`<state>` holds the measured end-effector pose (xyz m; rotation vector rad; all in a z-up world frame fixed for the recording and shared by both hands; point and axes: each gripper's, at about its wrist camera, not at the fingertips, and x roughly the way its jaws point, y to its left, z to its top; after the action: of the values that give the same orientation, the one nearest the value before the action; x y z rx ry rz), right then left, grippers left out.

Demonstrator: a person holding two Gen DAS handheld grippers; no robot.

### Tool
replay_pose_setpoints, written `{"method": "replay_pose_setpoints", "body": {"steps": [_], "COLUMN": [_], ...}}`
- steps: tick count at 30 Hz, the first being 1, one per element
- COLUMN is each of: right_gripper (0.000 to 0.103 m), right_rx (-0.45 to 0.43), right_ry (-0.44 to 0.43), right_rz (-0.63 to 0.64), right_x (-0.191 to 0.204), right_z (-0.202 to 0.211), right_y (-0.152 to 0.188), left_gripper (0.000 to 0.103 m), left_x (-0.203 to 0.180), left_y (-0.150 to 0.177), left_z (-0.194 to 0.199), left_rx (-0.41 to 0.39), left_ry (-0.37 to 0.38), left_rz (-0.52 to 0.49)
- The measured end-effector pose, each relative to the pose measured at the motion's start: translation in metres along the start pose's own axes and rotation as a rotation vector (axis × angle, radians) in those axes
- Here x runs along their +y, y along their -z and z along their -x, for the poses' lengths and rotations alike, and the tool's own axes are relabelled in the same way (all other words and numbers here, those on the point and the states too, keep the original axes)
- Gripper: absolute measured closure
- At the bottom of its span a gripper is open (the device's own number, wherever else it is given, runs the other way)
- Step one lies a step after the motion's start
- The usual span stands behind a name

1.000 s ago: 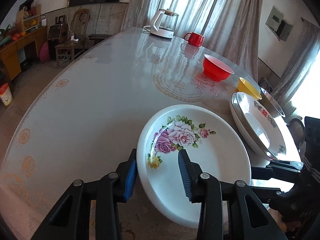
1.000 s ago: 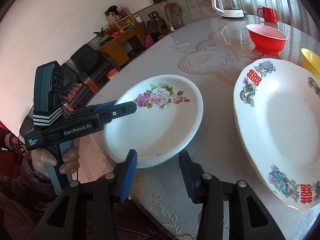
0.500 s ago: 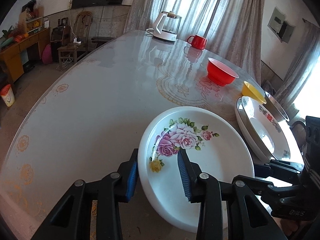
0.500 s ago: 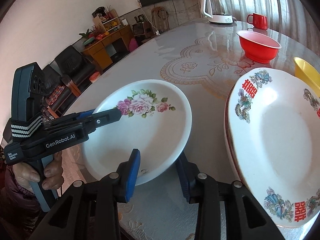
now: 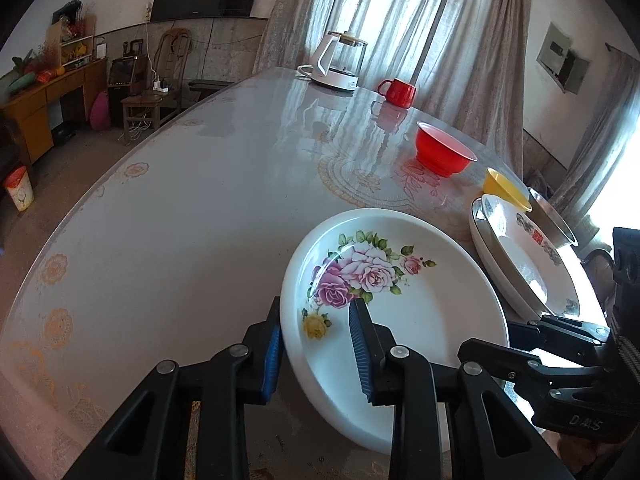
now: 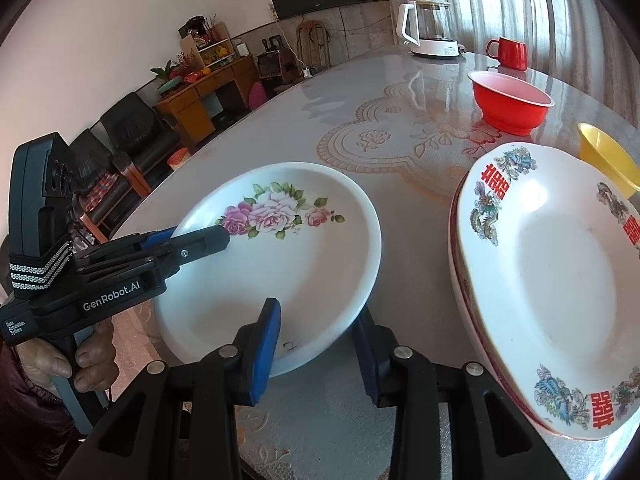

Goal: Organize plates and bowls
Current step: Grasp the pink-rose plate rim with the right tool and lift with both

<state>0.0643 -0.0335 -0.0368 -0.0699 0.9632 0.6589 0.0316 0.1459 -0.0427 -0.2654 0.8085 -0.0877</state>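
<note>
Rose-patterned plate [image 5: 400, 320] at the near edge of the table [image 5: 180, 220], gripped from two sides. Left gripper [image 5: 316, 344] straddles its left rim, jaws having just closed further, pads pinching the rim. Right gripper [image 6: 320, 352] straddles the near rim, one pad inside, one beneath, also pinching. Stacked plates [image 6: 552, 288], red bowl [image 6: 512, 104] and yellow bowl [image 6: 604, 160] stand along the right edge.
</note>
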Motion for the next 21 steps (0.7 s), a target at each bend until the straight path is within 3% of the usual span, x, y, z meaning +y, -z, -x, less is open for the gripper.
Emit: {"method": "replay_pose_setpoints", "body": {"steps": [6, 21], "right_gripper": [0.067, 0.072], "right_rx": [-0.014, -0.094], "right_ry": [-0.038, -0.012], "right_rz": [-0.056, -0.087], "right_x": [-0.006, -0.015], "right_z": [0.007, 0.030], "right_y": [-0.002, -0.005], "left_gripper": [0.072, 0.072], "left_x": [0.005, -0.024], "left_y": [-0.004, -0.025], "left_z": [0.001, 0.014], "left_rx": [-0.017, -0.082], "left_ry": [0.067, 0.160], "left_rz": [0.089, 0.054]}}
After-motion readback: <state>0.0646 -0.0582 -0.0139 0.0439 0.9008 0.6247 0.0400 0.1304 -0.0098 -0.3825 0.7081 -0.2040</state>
